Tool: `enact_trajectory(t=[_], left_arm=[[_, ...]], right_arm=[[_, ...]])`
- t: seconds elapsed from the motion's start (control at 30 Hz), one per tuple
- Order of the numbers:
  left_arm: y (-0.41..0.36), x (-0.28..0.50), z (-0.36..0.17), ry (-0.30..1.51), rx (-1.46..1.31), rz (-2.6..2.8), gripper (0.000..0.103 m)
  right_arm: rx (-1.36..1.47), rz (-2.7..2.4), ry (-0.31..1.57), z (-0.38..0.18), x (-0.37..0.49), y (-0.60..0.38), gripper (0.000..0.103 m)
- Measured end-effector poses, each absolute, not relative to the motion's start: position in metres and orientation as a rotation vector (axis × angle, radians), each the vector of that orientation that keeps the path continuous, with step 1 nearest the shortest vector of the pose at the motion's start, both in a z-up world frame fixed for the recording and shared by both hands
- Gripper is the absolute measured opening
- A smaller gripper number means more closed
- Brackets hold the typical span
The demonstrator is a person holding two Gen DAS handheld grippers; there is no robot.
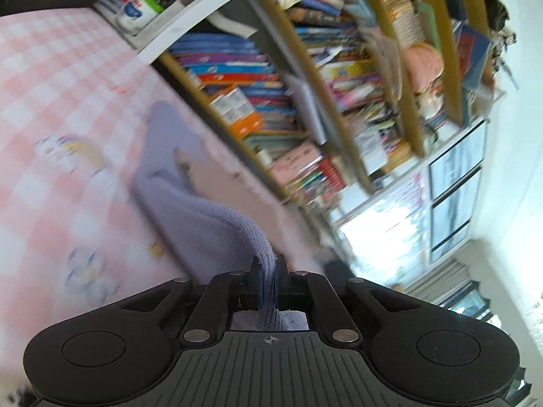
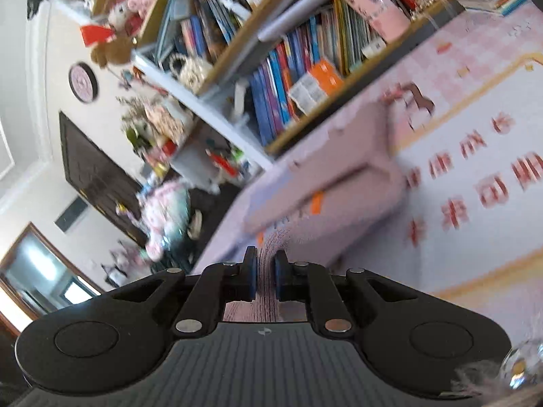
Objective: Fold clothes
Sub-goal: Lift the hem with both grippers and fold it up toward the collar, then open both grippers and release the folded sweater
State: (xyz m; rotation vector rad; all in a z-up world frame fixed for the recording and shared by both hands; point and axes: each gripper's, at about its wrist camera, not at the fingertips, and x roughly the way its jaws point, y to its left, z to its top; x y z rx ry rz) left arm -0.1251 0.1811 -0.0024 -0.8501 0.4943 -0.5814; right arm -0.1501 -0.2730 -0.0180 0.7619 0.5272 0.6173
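A lavender knit garment lies partly lifted over a pink checked bedsheet. My left gripper is shut on one ribbed edge of it, and the cloth rises from the bed into the jaws. In the right wrist view the same garment looks pinkish and blurred. My right gripper is shut on another ribbed edge. Both views are tilted and motion-blurred.
A bookshelf packed with books runs along the far side of the bed; it also shows in the right wrist view. A desk organiser with pens stands at the bed's head. A printed mat covers the bed on the right.
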Motion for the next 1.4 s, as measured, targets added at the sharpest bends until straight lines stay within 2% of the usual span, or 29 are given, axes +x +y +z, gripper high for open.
enact_trajectory(t=[0.5, 0.97, 1.1, 1.17, 1.2, 1.27, 1.33, 1.4], left_arm=[[0.178, -0.015, 0.038, 0.374, -0.783, -0.524, 0.005], [0.179, 0.079, 0.012, 0.462, -0.739, -0.415, 0.007], [0.178, 0.096, -0.010, 0.509, -0.763, -0.392, 0.013], [0.177, 0.100, -0.021, 0.528, -0.766, -0.371, 0.020], [0.178, 0.101, -0.023, 0.536, -0.761, -0.360, 0.027], [0.183, 0.093, -0.018, 0.487, -0.750, -0.341, 0.035], [0.190, 0.082, -0.011, 0.418, -0.740, -0.324, 0.048], [0.197, 0.070, -0.005, 0.351, -0.702, -0.282, 0.049]], right_arm=[[0.862, 0.551, 0.429, 0.010, -0.022, -0.283, 0.009], [0.846, 0.491, 0.538, -0.018, 0.105, -0.296, 0.011], [0.827, 0.475, 0.600, -0.041, 0.127, -0.295, 0.018], [0.831, 0.476, 0.613, -0.050, 0.129, -0.297, 0.022], [0.834, 0.476, 0.619, -0.054, 0.129, -0.298, 0.022], [0.841, 0.480, 0.614, -0.058, 0.127, -0.302, 0.026], [0.809, 0.465, 0.571, -0.050, 0.118, -0.308, 0.038], [0.675, 0.383, 0.495, -0.035, 0.104, -0.309, 0.058]])
